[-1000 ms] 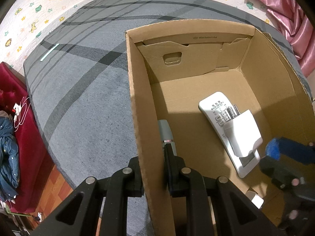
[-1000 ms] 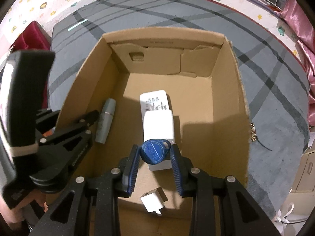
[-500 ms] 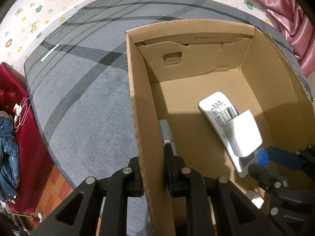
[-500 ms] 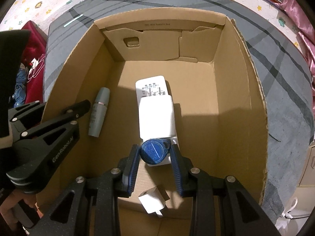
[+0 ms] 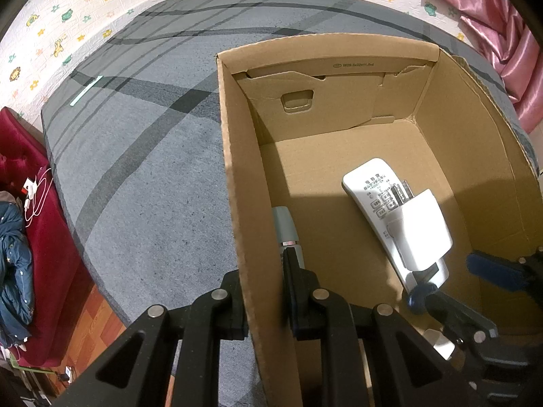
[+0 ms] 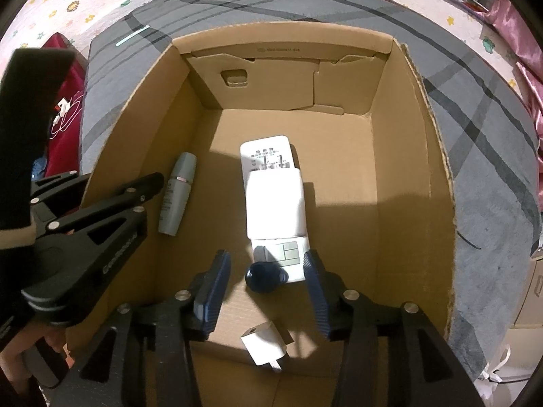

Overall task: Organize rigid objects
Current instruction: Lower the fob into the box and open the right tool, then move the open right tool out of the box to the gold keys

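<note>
An open cardboard box (image 6: 281,34) stands on a grey striped mat. My left gripper (image 5: 263,268) is shut on the box's left wall (image 5: 237,203), one finger outside and one inside. My right gripper (image 6: 266,261) hangs low inside the box with its jaws opening. A blue key fob (image 6: 266,276) lies on the box floor between the blue pads (image 6: 217,278), and neither pad touches it. The fob rests against the near end of a white remote (image 6: 264,156) that has a white block (image 6: 275,203) lying on it.
A grey tube (image 6: 178,193) lies along the left wall inside the box and a small white plug adapter (image 6: 266,344) near the front wall. A red sofa (image 5: 20,156) with cables lies left of the mat (image 5: 135,169). Pink curtains (image 5: 492,17) hang at the right.
My right gripper has sunk deeper into the box and its jaws have spread. The blue key fob has left them and now lies on the box floor. The left gripper has not moved.
</note>
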A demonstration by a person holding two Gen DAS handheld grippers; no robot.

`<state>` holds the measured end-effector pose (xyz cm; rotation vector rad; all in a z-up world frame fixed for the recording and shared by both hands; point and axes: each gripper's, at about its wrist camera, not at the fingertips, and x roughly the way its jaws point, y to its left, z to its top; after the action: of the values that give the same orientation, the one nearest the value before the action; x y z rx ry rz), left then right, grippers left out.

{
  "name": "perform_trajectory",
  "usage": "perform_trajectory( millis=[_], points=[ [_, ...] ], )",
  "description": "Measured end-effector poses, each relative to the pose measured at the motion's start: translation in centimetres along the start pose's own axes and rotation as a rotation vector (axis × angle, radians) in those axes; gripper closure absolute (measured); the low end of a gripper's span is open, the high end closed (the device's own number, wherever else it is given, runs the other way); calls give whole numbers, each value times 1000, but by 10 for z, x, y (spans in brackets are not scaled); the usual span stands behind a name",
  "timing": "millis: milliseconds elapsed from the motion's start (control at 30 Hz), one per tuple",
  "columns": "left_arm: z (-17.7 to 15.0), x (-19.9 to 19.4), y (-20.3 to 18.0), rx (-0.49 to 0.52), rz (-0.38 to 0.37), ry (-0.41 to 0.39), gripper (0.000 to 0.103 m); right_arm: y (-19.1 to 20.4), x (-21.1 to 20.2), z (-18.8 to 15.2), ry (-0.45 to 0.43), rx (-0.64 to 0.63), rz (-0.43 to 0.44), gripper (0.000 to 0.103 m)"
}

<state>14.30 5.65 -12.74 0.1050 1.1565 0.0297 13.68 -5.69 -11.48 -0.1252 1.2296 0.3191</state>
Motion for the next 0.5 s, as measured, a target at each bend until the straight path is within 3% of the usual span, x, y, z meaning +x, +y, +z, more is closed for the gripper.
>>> perform_trajectory(
  millis=[333,500],
  points=[
    [0,0,0,-1,-1,0,86,-3,-25,0,-49,-2,-14,51],
    [0,0,1,-1,-1,-1,86,-10,-42,1,-79,6,-31,43]
  ],
)
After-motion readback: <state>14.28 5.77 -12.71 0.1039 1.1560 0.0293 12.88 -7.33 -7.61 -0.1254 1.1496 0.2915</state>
